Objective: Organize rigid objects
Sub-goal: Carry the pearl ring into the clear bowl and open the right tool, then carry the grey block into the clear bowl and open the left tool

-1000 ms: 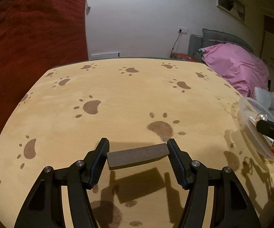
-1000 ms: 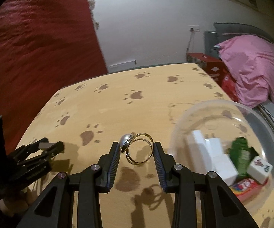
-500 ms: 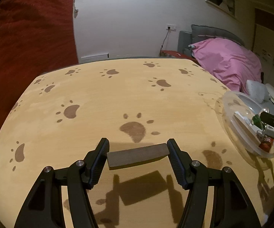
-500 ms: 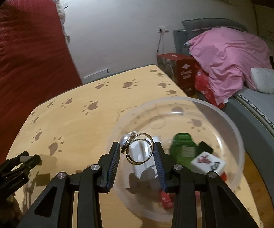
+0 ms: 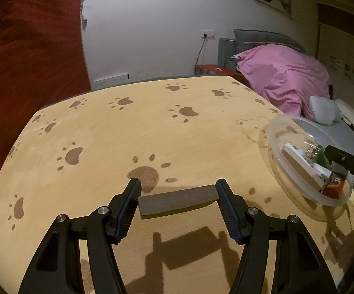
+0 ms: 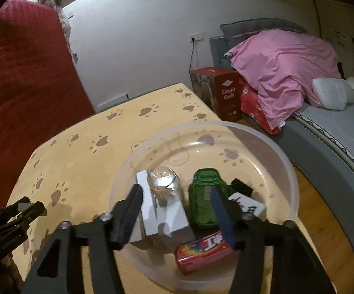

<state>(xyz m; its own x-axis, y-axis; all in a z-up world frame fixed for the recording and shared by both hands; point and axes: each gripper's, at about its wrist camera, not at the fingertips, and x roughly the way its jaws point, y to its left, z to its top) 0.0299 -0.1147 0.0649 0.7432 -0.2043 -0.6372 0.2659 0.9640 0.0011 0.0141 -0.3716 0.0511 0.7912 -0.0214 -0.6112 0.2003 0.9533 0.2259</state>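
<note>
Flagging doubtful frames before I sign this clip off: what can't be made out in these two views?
- Ring: right wrist view, motion-blurred to a pale smear in the clear bowl; its resting place is unclear.
- Small black item: the green bottle-shaped piece and mahjong tile cover it.
- Red packet: left wrist view, too small to read.
- Right gripper, jaws just opened: blurred.
- Dark block in left gripper: underside hidden.

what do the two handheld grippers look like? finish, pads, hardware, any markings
Both match: left gripper and right gripper have matte black two-finger frames with triangular cutouts in the arms and silver screw heads at the pivots. The fingers carry ribbed pads that look dark blue. The right gripper's side, seen from the left wrist, bears white lettering, cut off at the frame edge. No cables or sleeves are visible.
</note>
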